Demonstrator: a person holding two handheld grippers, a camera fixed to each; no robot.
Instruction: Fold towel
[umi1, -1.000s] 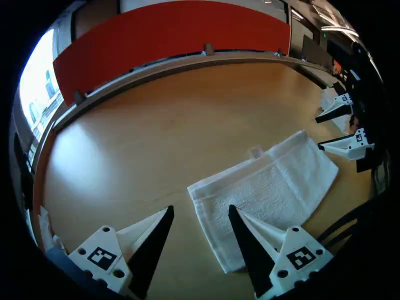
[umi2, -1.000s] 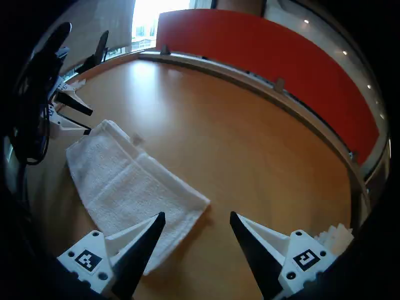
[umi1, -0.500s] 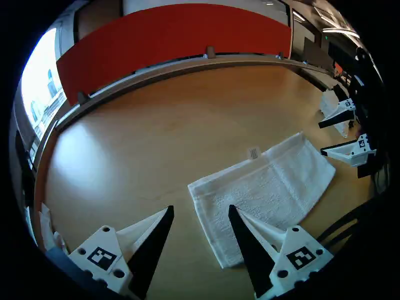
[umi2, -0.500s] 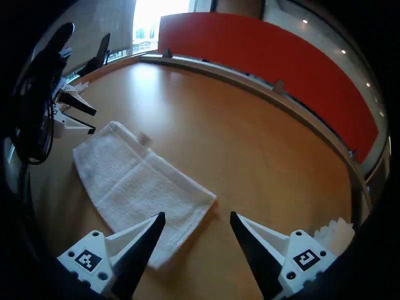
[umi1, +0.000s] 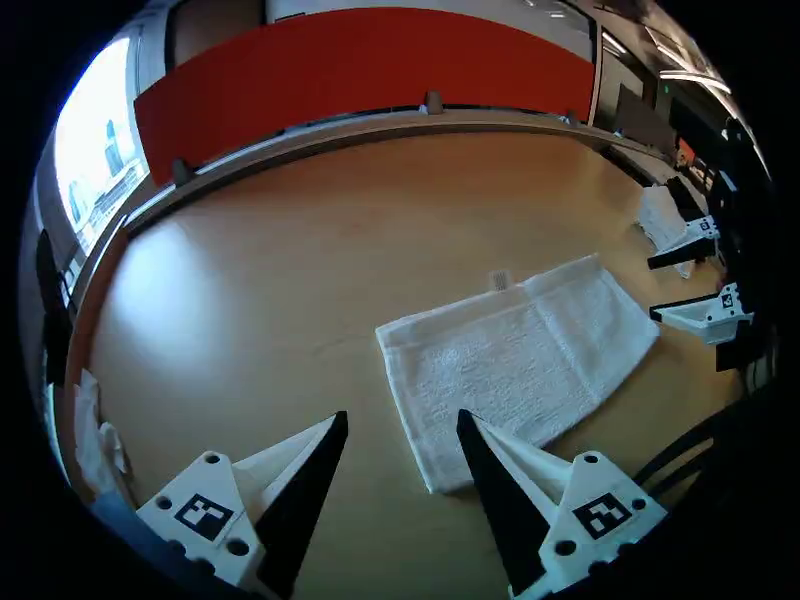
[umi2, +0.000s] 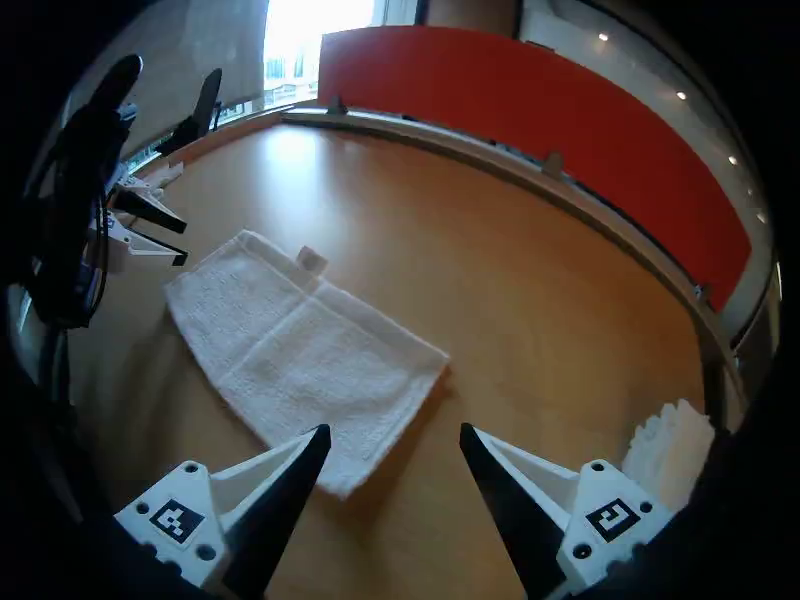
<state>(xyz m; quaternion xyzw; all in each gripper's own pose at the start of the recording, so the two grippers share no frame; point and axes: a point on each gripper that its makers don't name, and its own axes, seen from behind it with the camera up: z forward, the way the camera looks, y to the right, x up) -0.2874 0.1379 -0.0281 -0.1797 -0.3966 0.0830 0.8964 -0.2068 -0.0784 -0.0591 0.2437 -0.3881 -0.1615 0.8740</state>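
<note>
A white folded towel (umi1: 515, 355) lies flat on the wooden table (umi1: 300, 260), a small tag at its far edge. My left gripper (umi1: 400, 440) is open above the table, its right finger over the towel's near corner. In the left gripper view the right gripper (umi1: 665, 288) stands open just past the towel's right end. In the right gripper view the same towel (umi2: 300, 350) lies ahead and to the left. My right gripper (umi2: 393, 450) is open, its left finger by the towel's near corner. The left gripper (umi2: 165, 240) is open at the towel's far left end.
A red panel (umi1: 350, 70) runs along the table's far edge. More white cloth lies at the table's edges, one pile (umi2: 670, 450) at the right in the right gripper view and one piece (umi1: 95, 440) at the left in the left gripper view. Dark chairs (umi2: 110, 90) stand behind.
Both grippers have drawn back from the towel and stay open. The towel now sits farther from the fingers in both views, lying flat.
</note>
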